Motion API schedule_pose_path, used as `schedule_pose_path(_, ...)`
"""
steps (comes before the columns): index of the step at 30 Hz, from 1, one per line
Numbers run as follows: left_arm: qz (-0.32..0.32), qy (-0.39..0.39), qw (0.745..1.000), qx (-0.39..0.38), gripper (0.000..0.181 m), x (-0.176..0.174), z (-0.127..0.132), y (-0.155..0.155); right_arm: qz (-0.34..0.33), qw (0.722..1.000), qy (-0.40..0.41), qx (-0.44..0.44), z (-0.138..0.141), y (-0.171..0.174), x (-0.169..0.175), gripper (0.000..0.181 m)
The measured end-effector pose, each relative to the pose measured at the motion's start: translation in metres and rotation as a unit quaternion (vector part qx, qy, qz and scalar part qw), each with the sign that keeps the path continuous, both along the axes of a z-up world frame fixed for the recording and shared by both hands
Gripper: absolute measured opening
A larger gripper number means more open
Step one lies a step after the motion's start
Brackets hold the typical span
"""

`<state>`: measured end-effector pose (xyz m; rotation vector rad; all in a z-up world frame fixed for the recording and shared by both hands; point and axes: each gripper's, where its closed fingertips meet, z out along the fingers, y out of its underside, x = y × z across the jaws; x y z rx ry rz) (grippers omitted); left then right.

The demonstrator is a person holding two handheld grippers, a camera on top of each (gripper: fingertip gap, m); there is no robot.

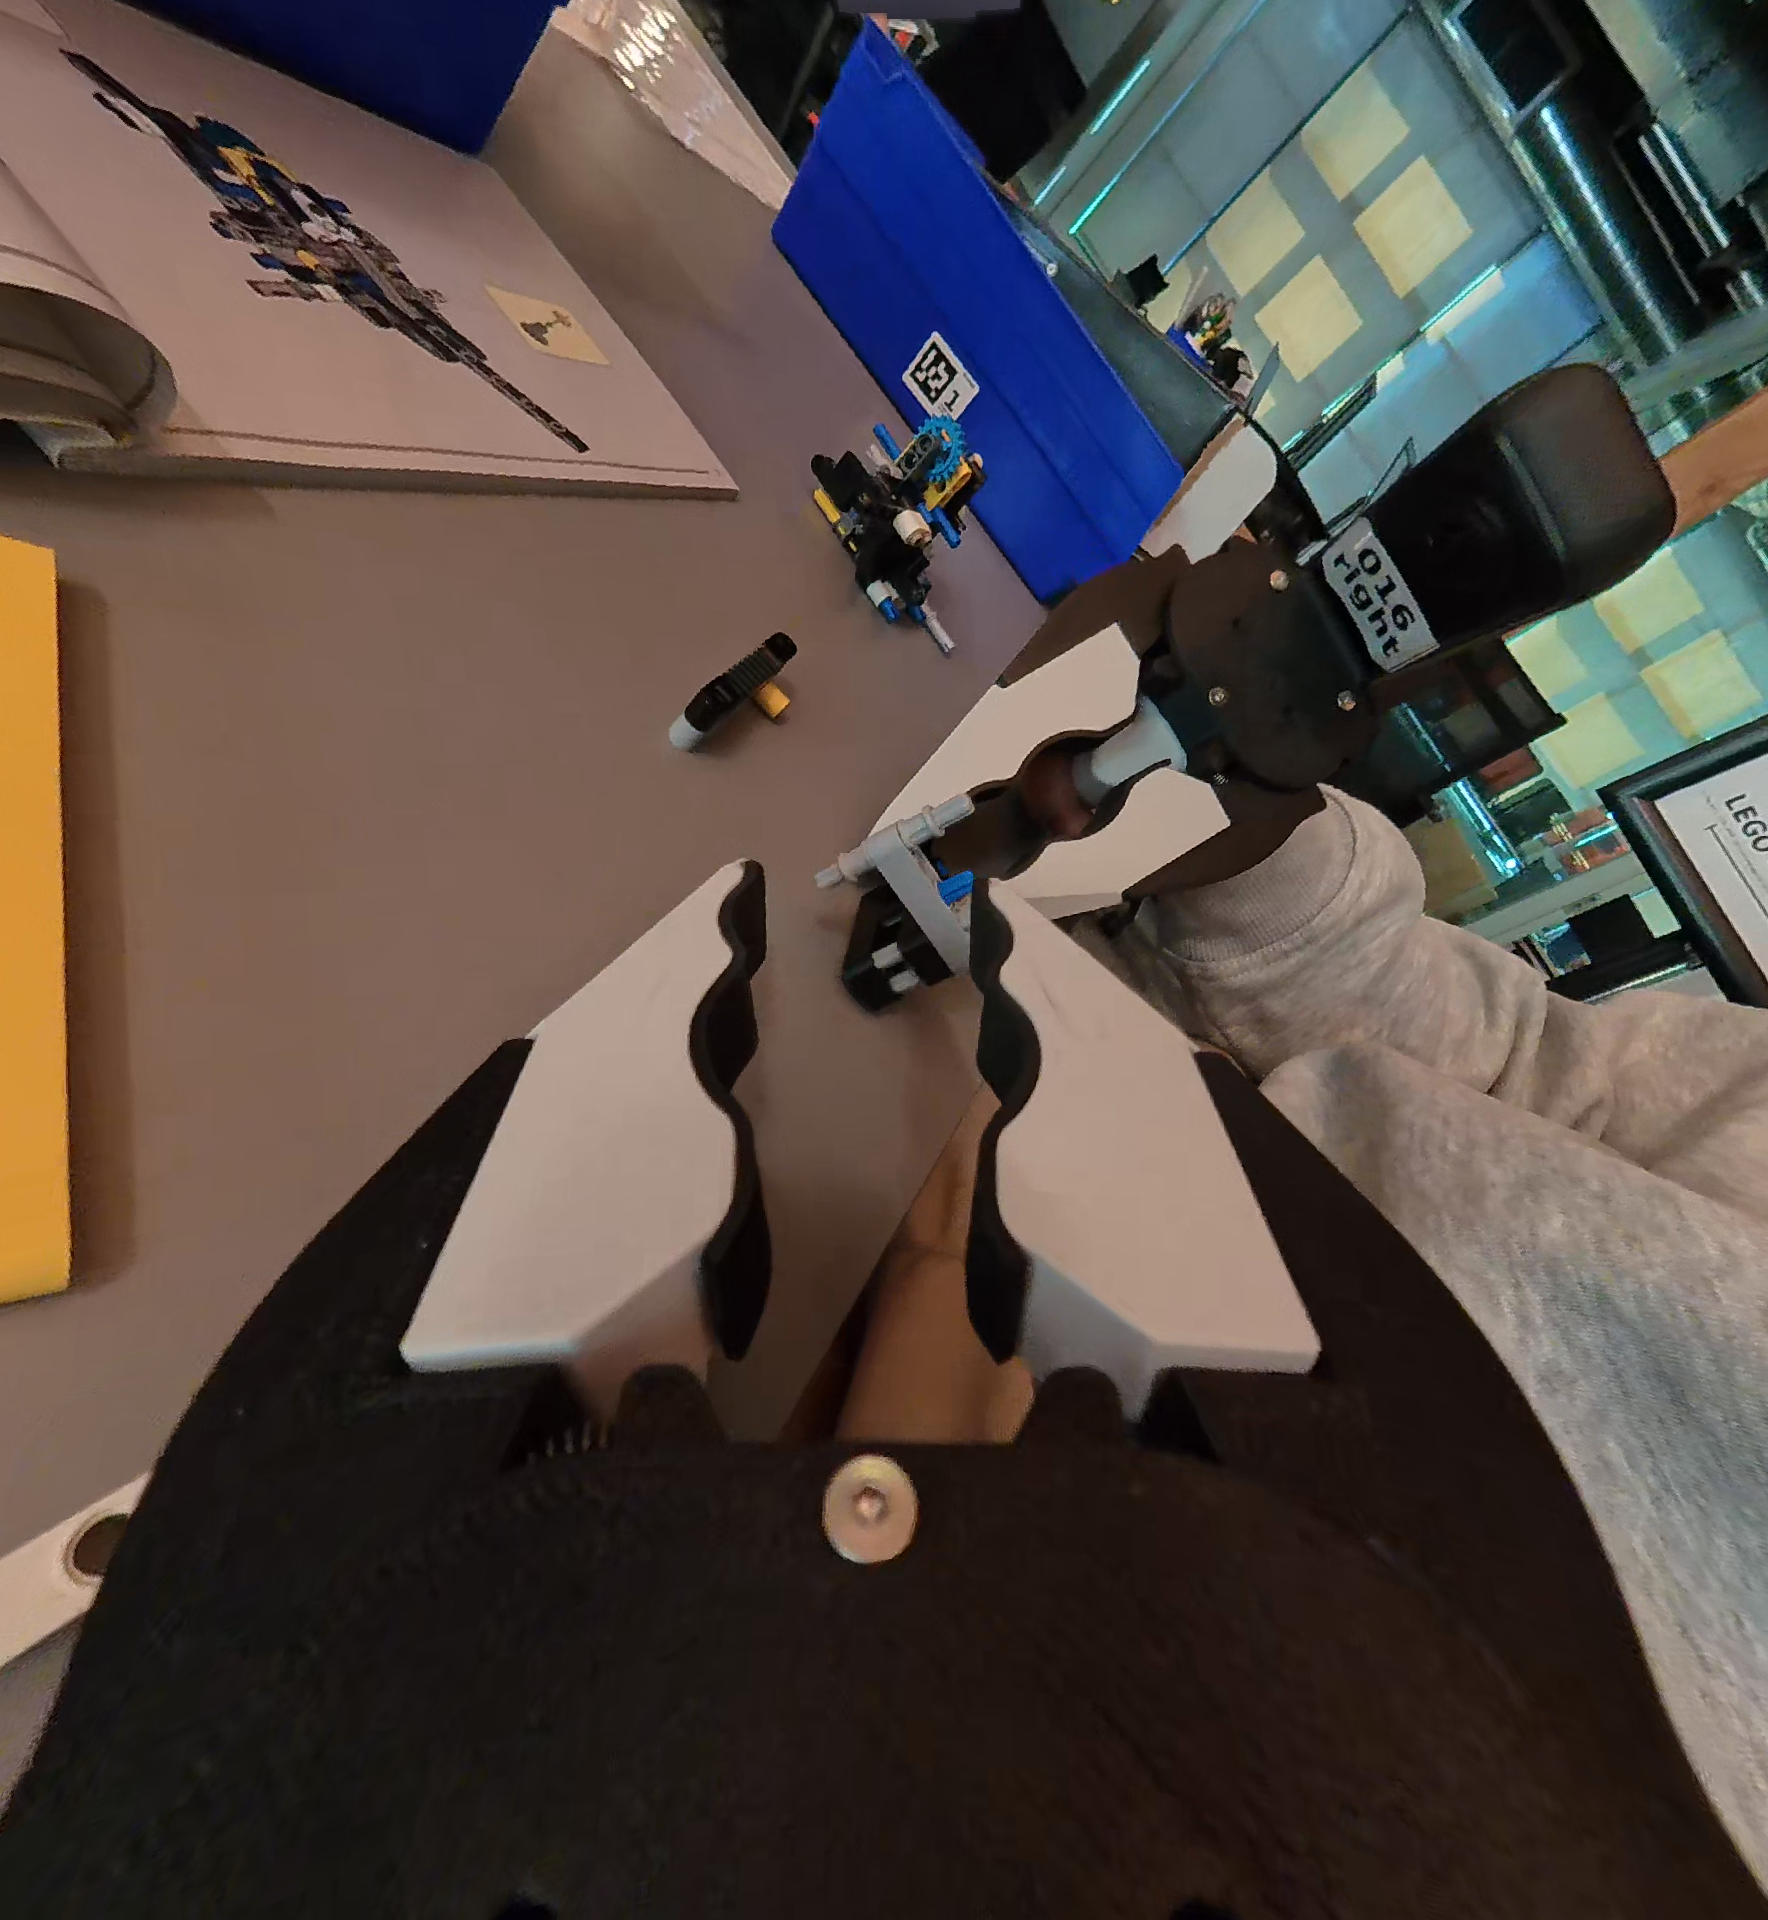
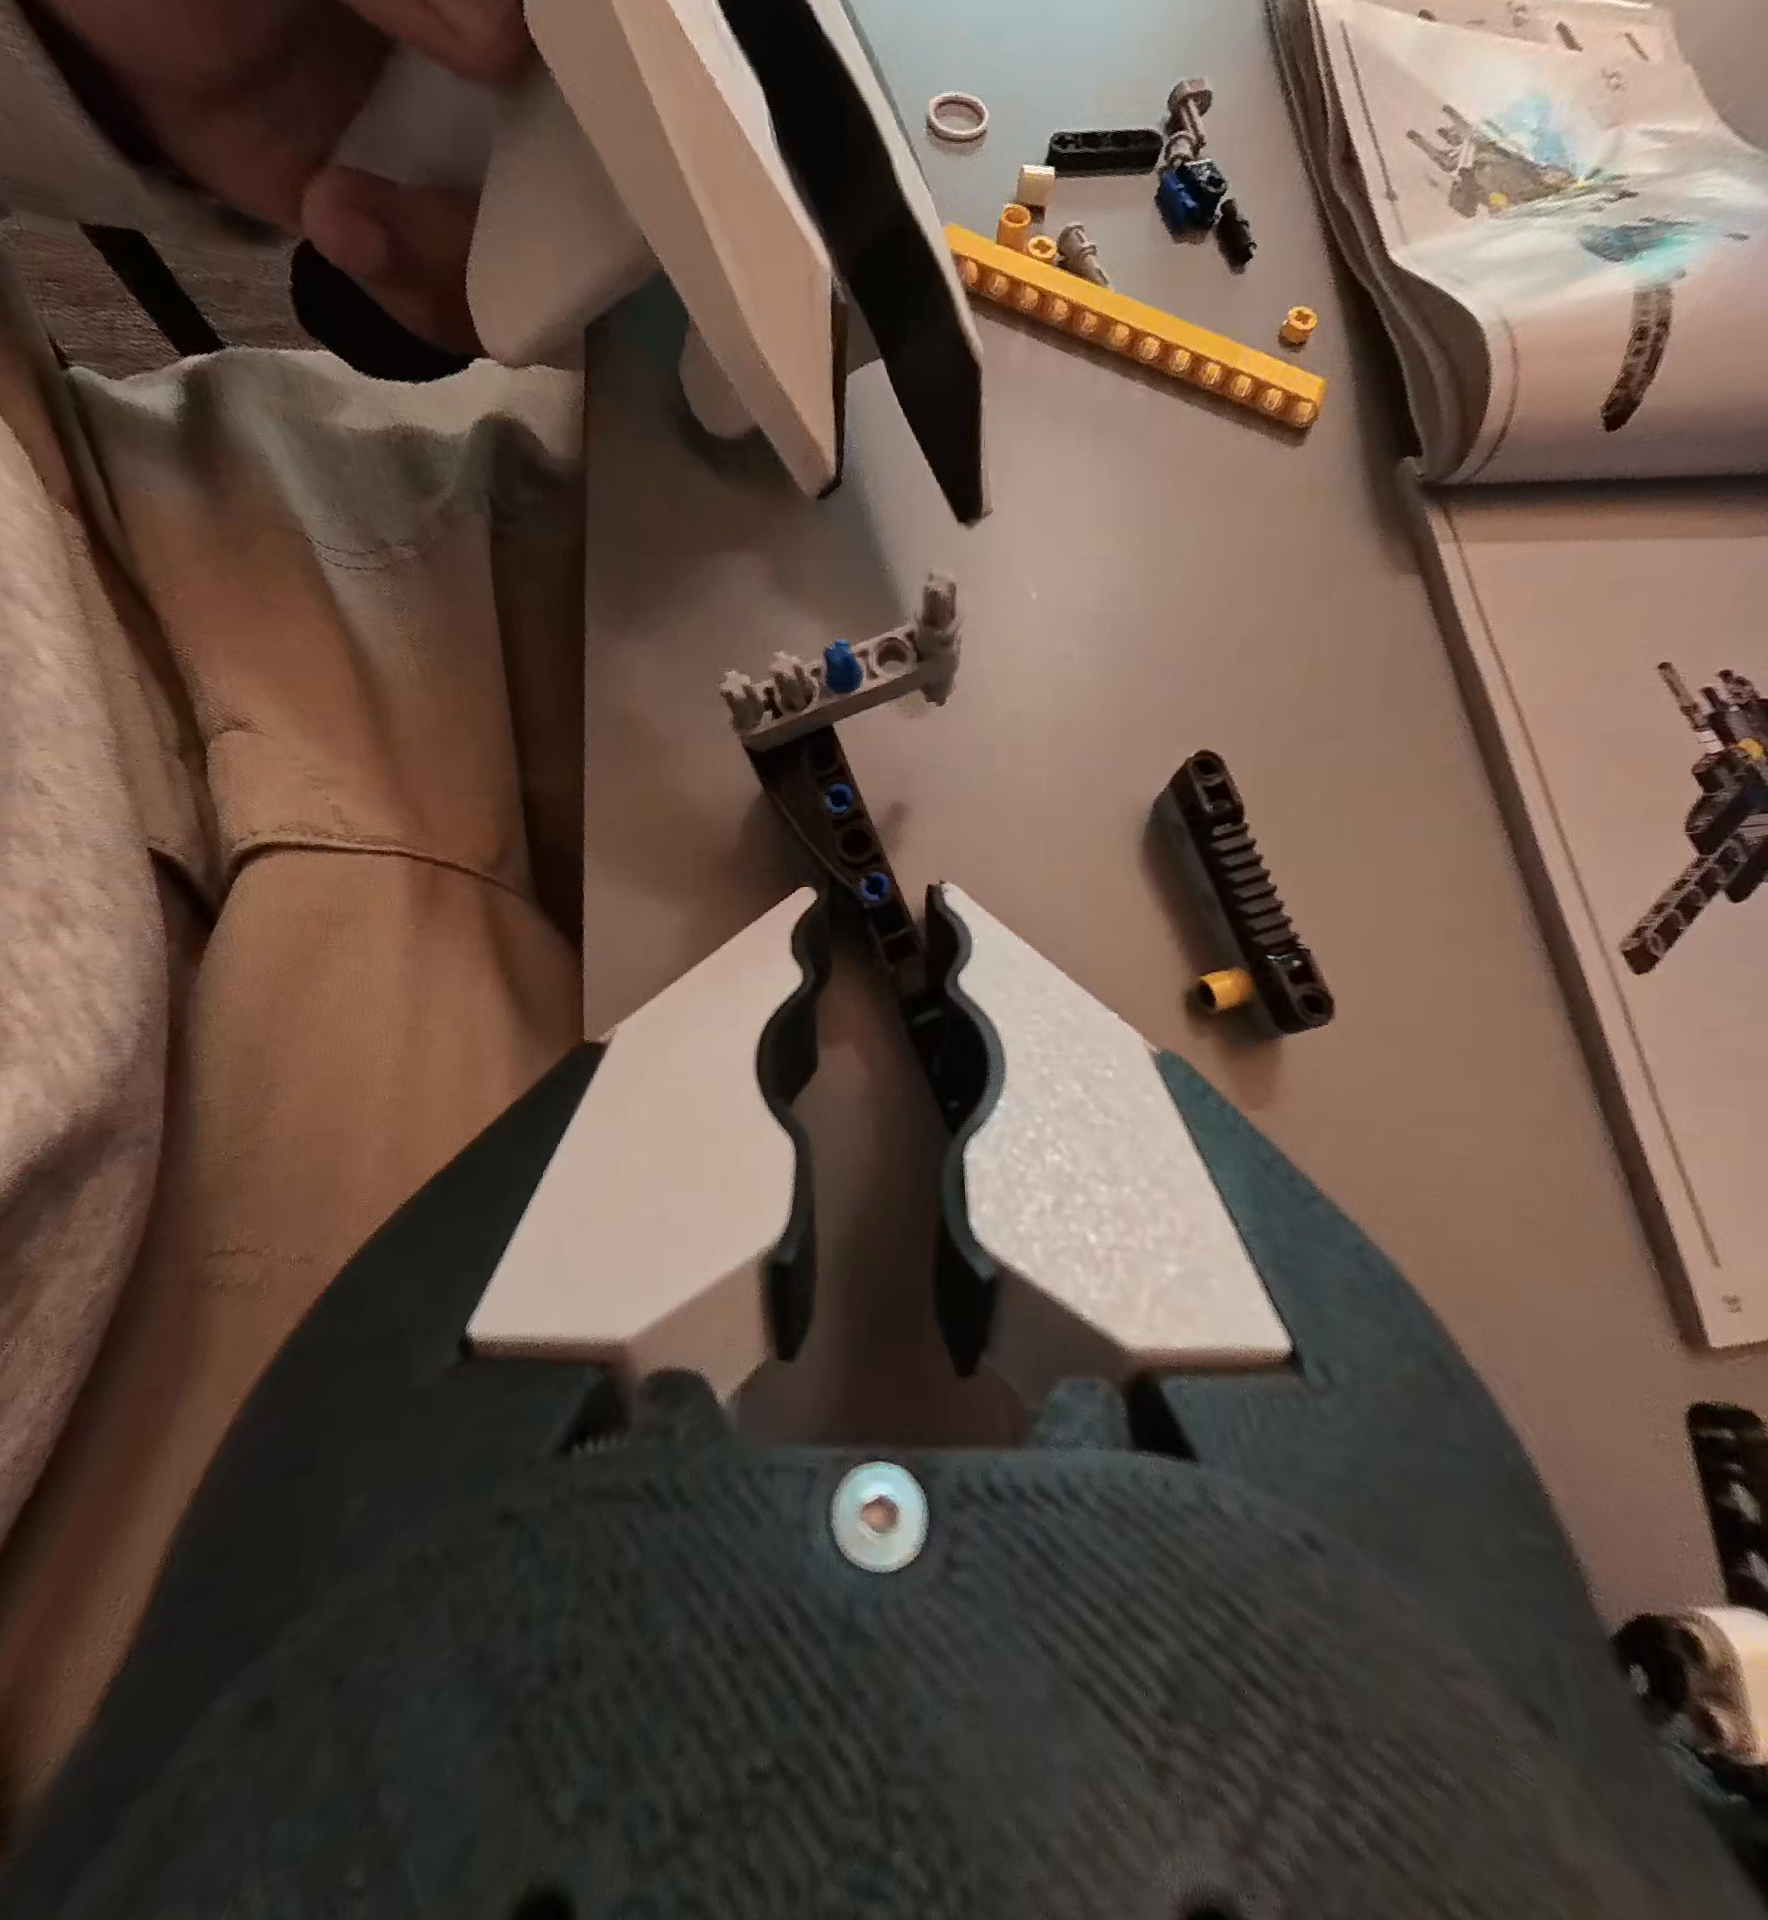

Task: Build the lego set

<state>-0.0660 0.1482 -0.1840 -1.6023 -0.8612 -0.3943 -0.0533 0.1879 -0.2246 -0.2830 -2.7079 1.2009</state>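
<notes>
Lego sub-assembly held by right gripper (image 2: 875, 914) on grey table (image 2: 1119, 644); left gripper (image 1: 864, 883) beside it.

Right gripper: fingers closed on the black beam of the sub-assembly (image 2: 844, 748), whose grey cross-beam with blue pin sits at 12 o'clock of the tips. Left gripper: fingers apart, holding nothing, at 11 o'clock of the sub-assembly in the right wrist view. Black toothed rack piece (image 2: 1238, 894) with yellow pin: 3 o'clock, near. Long yellow beam (image 2: 1134, 327) and loose small parts (image 2: 1186, 177): 1 o'clock, well apart. Open instruction booklet (image 2: 1638, 831): 3 o'clock edge. Partly built model (image 1: 895, 525) beside blue bin (image 1: 963, 343), left wrist view 12 o'clock.
</notes>
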Motion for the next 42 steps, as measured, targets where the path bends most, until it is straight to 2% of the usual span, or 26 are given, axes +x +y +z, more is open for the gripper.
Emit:
schedule_pose_path(5, -0.007, -0.005, 1.0, 0.008, 0.038, 0.005, 0.003, 0.002, -0.018, 0.999, 0.031, -0.003, 0.006, 0.003, -0.005, 0.008)
schedule_pose_path(14, -0.018, -0.013, 1.0, -0.021, 0.041, 0.011, -0.009, 0.01, -0.029, 0.998, 0.055, 0.005, 0.005, 0.006, -0.009, 0.008)
schedule_pose_path(19, -0.01, -0.018, 1.0, -0.006, 0.041, 0.008, -0.006, 0.006, -0.033, 0.994, 0.102, 0.027, 0.007, 0.008, -0.012, 0.007)
schedule_pose_path(30, -0.012, -0.014, 0.999, -0.026, 0.03, 0.01, -0.012, 0.013, -0.014, 0.953, 0.27, 0.138, 0.004, 0.009, -0.015, 0.007)
schedule_pose_path(42, -0.041, -0.015, 0.999, -0.017, 0.044, 0.022, -0.009, 0.02, -0.002, 0.938, 0.309, 0.158, 0.004, 0.01, -0.013, 0.008)
